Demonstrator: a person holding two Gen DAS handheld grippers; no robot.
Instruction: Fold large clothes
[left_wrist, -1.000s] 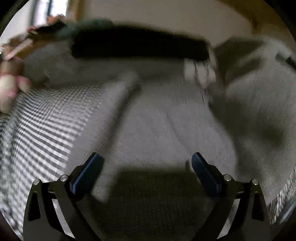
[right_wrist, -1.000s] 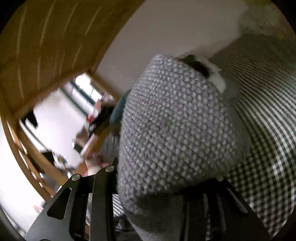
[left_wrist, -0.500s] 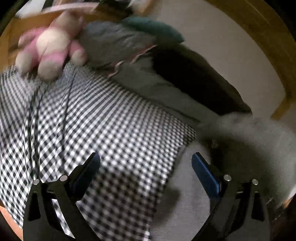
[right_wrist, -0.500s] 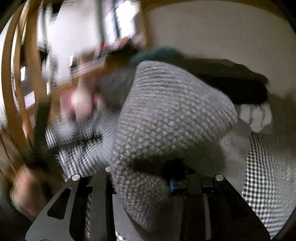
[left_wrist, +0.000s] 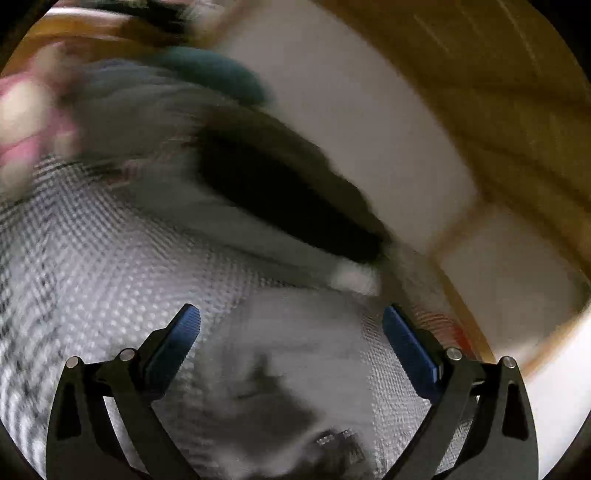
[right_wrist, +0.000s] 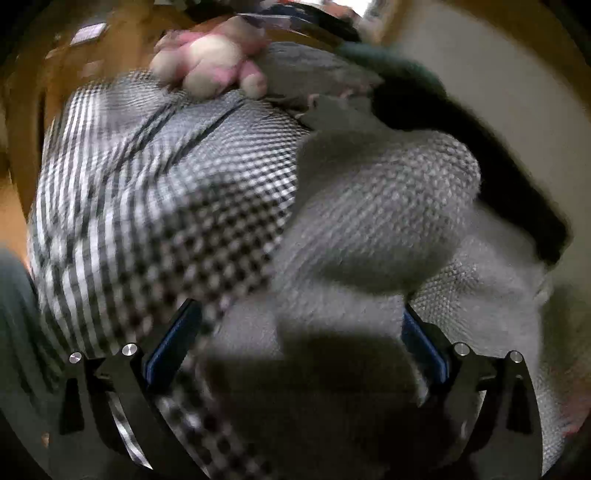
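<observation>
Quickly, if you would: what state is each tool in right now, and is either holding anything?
Left tool: open, holding nothing.
Right tool: jaws opening, now wide; the grey knit sweater lies between them, no longer pinched.

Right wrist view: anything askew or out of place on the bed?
Yes. The grey knit sweater lies bunched in a lump, not flat, partly over the checked bedsheet. A pink plush toy sits at the far edge. Blur hides finer detail.
</observation>
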